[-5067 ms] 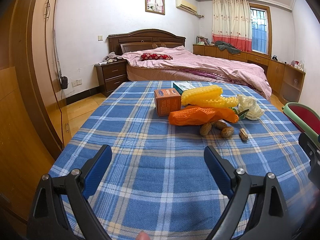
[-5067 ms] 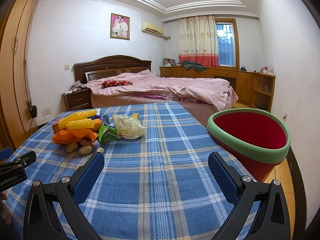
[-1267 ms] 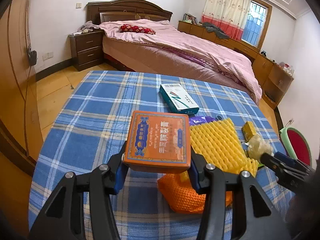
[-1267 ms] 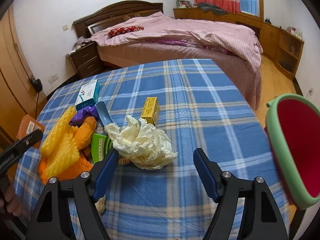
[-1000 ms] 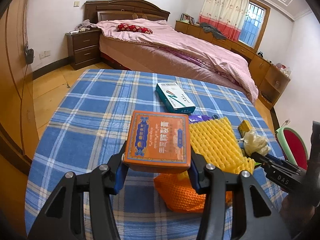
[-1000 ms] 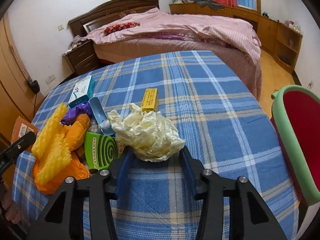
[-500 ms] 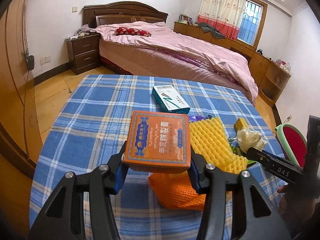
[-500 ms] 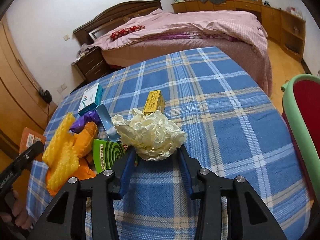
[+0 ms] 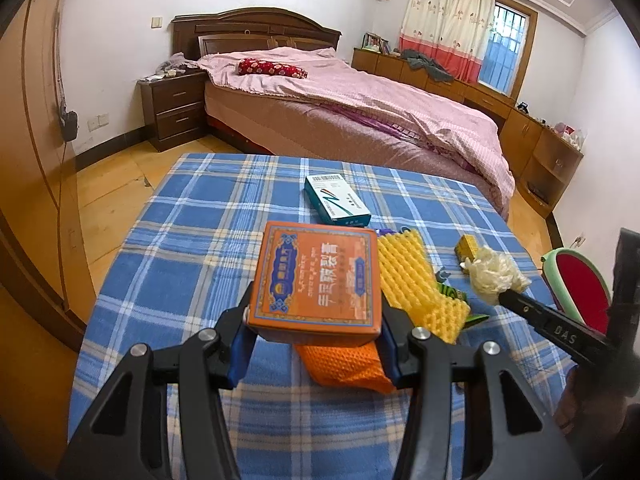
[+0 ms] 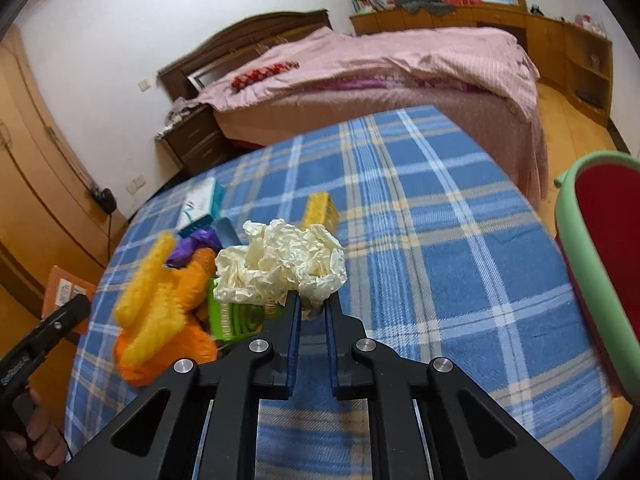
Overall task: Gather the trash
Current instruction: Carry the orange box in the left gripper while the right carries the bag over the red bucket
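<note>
My left gripper is shut on an orange box and holds it above the blue plaid table. My right gripper is closing on a crumpled cream paper wad, its pads pinching the wad's lower edge; the same wad shows at the right gripper's tip in the left wrist view. Yellow foam netting and orange foam netting lie on the table beside a green wrapper. A red bin with a green rim stands off the table's right side.
A teal and white carton, a small yellow box, a purple wrapper and a blue scoop lie on the table. A bed and a nightstand stand beyond. A wooden wardrobe is at left.
The right jaws have closed much tighter on the paper wad and lifted it off the table. The left gripper, still holding the orange box, has risen slightly.
</note>
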